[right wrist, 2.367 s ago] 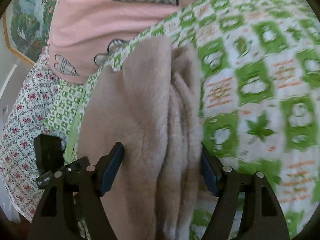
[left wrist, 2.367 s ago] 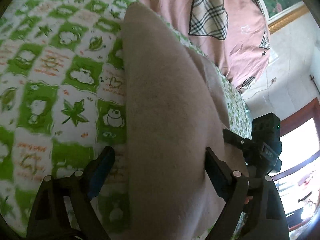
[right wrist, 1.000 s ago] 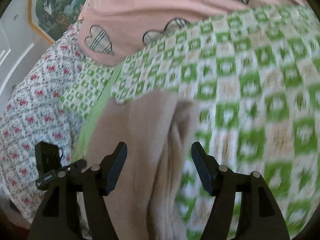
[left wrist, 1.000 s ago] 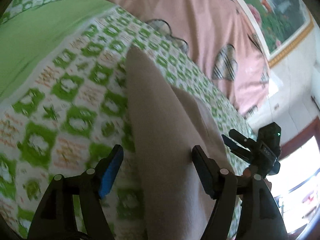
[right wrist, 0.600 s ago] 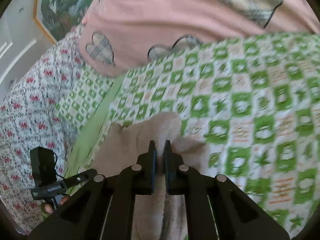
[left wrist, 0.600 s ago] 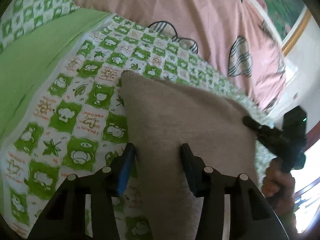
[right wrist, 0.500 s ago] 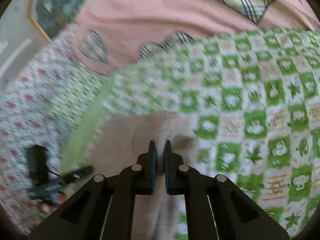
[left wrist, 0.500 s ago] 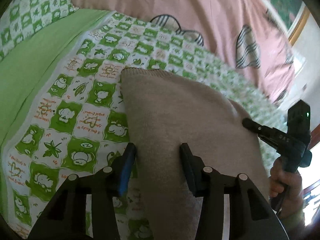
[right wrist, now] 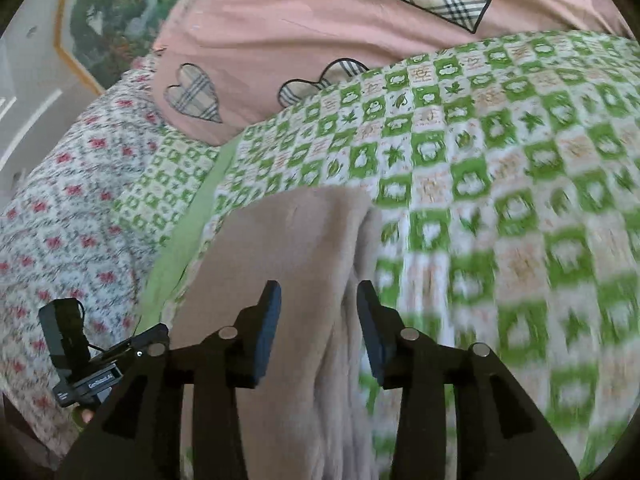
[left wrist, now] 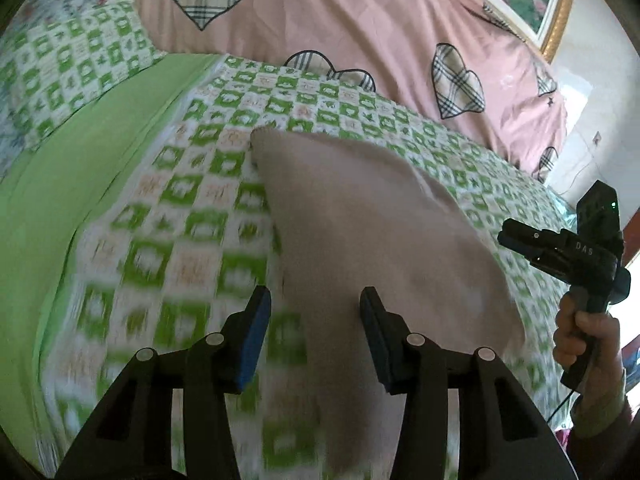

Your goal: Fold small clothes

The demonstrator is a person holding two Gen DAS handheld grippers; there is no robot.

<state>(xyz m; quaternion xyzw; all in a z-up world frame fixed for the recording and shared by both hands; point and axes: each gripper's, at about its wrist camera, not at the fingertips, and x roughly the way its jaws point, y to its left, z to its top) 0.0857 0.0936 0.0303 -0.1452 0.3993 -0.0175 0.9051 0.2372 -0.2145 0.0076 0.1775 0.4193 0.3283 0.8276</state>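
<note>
Beige garment [left wrist: 384, 240] — folded, lying flat on the green-checked bedspread [left wrist: 168, 208]; its near end passes under both tool bodies and is cut off at the frame bottom, so we cannot trace that edge. Right-wrist view shows a layered fold along its right side [right wrist: 360, 248].
Left tongs [left wrist: 314, 340] — spread, straddling the garment's left edge, pinching nothing.
Right tongs [right wrist: 318, 332] — spread over the fold, likewise gripping nothing.
Our right hand [left wrist: 586, 332] — partly cut off at the frame edge.
Foreground bedspread — blurred, pattern unreadable.
Open bedspread lies on both sides of the garment; pink heart-print quilt [left wrist: 360, 28] borders the far side.
</note>
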